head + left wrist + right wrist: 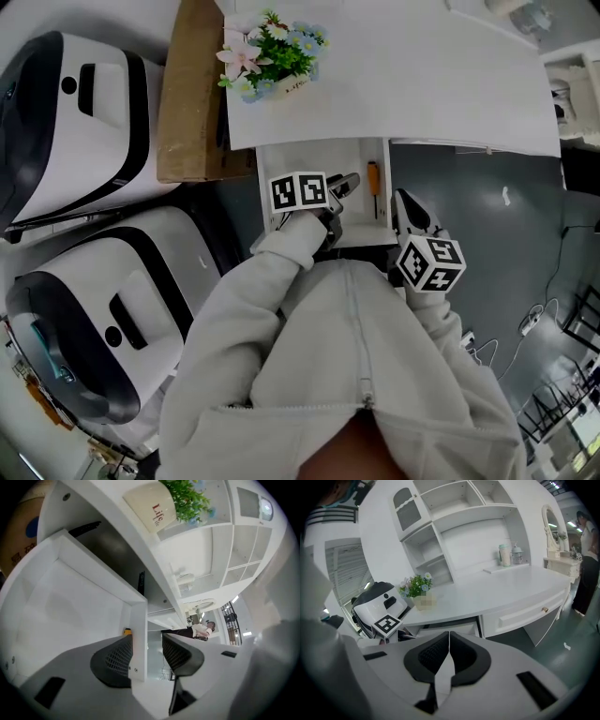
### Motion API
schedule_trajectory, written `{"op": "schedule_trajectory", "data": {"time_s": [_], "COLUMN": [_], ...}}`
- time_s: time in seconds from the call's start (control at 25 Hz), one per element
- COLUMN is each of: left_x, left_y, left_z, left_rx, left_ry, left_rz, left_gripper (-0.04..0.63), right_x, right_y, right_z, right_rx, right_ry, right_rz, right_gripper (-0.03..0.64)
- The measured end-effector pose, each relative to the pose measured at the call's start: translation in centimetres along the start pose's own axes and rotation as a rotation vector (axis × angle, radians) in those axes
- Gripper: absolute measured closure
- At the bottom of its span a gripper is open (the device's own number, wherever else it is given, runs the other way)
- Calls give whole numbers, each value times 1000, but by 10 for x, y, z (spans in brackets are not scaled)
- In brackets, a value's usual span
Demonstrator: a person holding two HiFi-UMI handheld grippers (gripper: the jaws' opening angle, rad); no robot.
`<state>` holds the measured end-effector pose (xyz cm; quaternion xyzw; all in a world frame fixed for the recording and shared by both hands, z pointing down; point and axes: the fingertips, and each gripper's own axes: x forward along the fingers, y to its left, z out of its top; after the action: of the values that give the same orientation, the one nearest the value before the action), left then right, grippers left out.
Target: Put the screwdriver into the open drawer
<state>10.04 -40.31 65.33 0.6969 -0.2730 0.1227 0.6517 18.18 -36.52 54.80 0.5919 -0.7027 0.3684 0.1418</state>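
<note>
The left claw [147, 645] has its jaws apart and empty, needing no grip now: the orange-handled screwdriver [373, 187] already lies inside the open white drawer [314, 157], along its right wall. The right claw [449, 644], jaws together on nothing, waits beside the white worktop [403, 84].

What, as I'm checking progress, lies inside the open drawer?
A screwdriver lies in the drawer, by its right wall; the left gripper and sleeve cover its near left.
</note>
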Motion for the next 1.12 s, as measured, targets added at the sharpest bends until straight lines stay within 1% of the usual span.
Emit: {"op": "schedule_trajectory", "data": {"time_s": [0.16,0.4,0.56,0.72,0.84,0.96,1.04,1.12], "left_x": [-28,-72,-98,-121,-138,-156,-171,-187], "left_y": [-13,-37,-44,-61,-74,-86,-89,-90], "left_z": [0,6,9,13,21,29,37,47], "left_rx": [77,230,363,515,605,667,730,817], "left_ry": [-14,-58,-78,-114,-170,-243,-312,-392], "left_rz": [-32,-60,-24,-14,-12,-15,14,79], "left_gripper": [394,394,382,365,362,362,362,362], "right_x": [1,-1,-3,-7,-8,-10,-12,-14], "right_y": [19,43,51,59,60,59,57,55], "right_z": [3,11,16,25,31,40,45,52], "right_rx": [-22,-36,-42,-51,-51,-55,-61,-74], "right_ry": [-24,-60,-79,-102,-118,-135,-150,-171], "right_rz": [22,55,59,66,64,60,56,50], "right_gripper": [583,583,583,583,583,583,583,583]}}
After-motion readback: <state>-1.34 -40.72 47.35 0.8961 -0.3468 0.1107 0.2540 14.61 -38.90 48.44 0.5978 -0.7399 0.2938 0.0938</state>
